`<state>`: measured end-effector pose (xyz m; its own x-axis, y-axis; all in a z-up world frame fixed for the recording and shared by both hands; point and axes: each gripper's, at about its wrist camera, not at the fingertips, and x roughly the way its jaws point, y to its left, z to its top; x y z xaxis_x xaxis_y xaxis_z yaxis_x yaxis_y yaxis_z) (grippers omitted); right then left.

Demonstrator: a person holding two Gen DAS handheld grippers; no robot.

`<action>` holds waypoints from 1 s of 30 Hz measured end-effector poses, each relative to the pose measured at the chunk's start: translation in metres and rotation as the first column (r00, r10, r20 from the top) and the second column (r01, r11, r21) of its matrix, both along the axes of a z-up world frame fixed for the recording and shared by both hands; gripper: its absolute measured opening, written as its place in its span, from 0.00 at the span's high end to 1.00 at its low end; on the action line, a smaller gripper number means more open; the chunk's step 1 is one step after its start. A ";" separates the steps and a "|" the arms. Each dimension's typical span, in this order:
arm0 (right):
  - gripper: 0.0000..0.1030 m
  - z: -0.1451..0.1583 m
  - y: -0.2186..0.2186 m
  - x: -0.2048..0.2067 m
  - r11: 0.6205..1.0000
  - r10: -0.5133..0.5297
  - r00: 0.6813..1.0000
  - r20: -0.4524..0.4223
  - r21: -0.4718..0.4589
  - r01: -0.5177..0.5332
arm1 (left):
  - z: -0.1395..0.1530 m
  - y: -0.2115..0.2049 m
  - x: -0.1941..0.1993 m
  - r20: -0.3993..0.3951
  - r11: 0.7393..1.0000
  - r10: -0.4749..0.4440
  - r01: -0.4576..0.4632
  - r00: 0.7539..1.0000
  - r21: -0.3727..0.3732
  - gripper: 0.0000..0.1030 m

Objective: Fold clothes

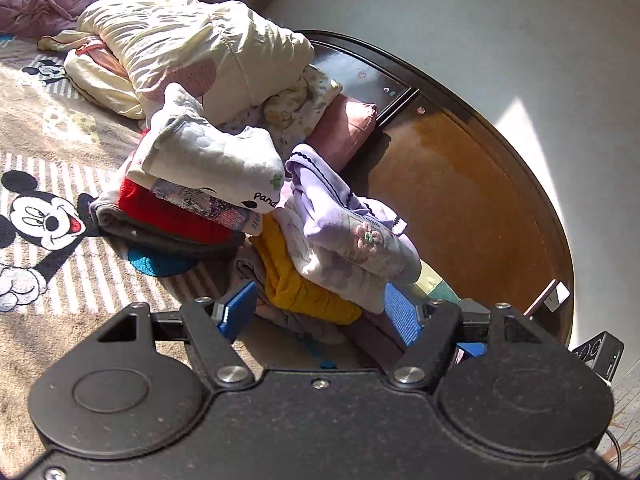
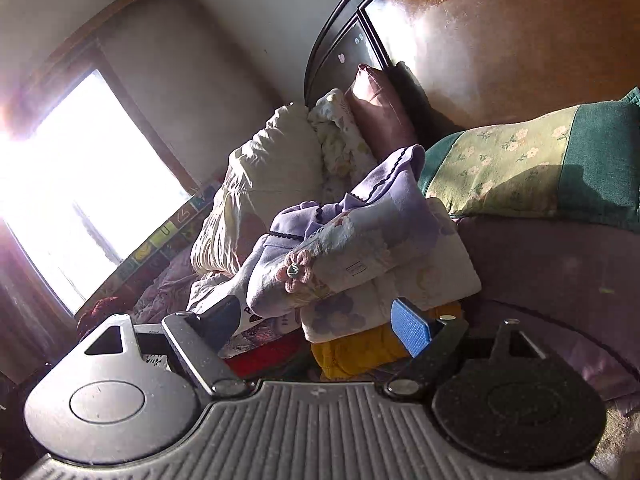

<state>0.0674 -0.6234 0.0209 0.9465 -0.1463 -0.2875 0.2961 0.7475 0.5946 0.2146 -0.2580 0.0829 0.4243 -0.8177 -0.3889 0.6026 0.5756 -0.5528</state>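
Observation:
A folded lilac garment with dark scalloped trim and a crochet flower [image 1: 348, 224] lies on top of a stack with a pale floral piece and a yellow knit [image 1: 304, 292]. It also shows in the right wrist view [image 2: 352, 240]. My left gripper [image 1: 320, 312] is open, its blue pads either side of the stack's near end, touching nothing that I can see. My right gripper [image 2: 316, 324] is open just in front of the same stack, over the yellow knit [image 2: 360, 352]. A second stack has a white "Panda" top [image 1: 216, 164] over a red knit [image 1: 168, 212].
The stacks lie on a Mickey Mouse blanket [image 1: 44, 220] on a bed. A cream duvet [image 1: 188, 52], a pink pillow [image 1: 344, 128] and the wooden headboard [image 1: 460, 184] stand behind. A green floral pillow [image 2: 520, 168] is at the right. A bright window [image 2: 72, 184] is at the left.

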 end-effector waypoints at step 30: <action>0.08 0.118 0.362 -0.054 0.790 0.394 0.909 -0.134 -0.457 -0.410 | 0.012 0.254 -0.206 0.355 0.770 0.517 -0.604 0.779 0.206 0.10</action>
<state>0.0133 -0.2619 0.1389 0.9418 0.1222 -0.3131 -0.0809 0.9866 0.1418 0.0091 -0.0035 0.0945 0.8897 -0.2642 -0.3723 0.2138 0.9617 -0.1715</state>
